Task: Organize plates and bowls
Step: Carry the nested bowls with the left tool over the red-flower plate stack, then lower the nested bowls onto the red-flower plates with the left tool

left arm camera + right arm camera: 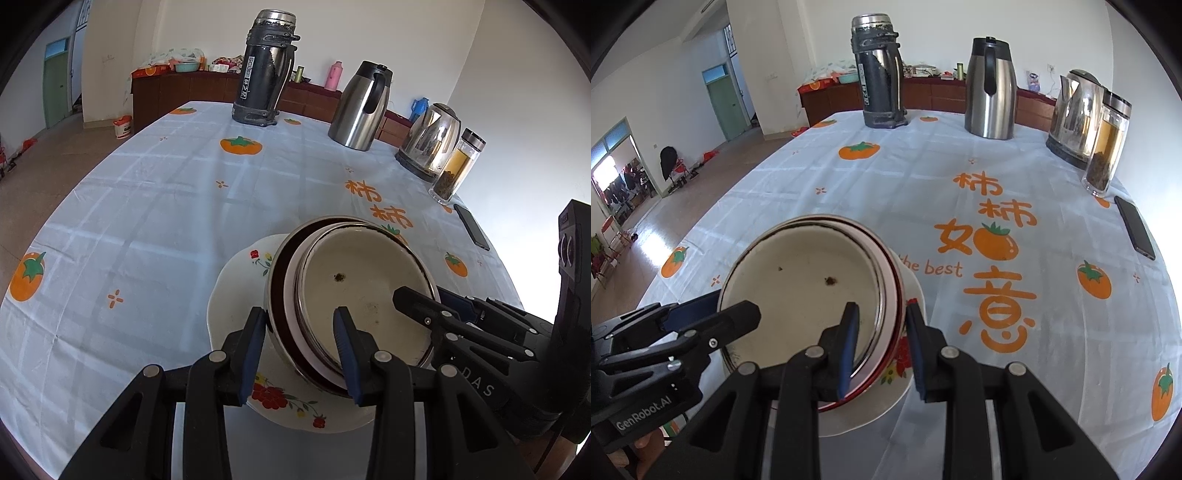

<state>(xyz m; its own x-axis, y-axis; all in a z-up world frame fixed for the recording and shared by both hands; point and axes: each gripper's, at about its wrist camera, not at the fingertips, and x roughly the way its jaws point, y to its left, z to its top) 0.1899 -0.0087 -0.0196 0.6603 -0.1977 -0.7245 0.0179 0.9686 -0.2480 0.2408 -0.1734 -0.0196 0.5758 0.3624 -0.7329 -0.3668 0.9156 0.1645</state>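
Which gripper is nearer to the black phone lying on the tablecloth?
Right. The right gripper straddles the bowl stack rim on the side facing the phone; the left gripper straddles the opposite rim, the stack between it and the phone.

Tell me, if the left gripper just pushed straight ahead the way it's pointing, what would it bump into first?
The left gripper straddles the near wall of the nested bowls on the floral plate, so it should meet that wall almost immediately, though depth is uncertain.

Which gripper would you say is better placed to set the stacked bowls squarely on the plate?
Neither clearly: the left gripper and right gripper each straddle opposite rims of the tilted stacked bowls over the flowered plate. Both together seems safest.
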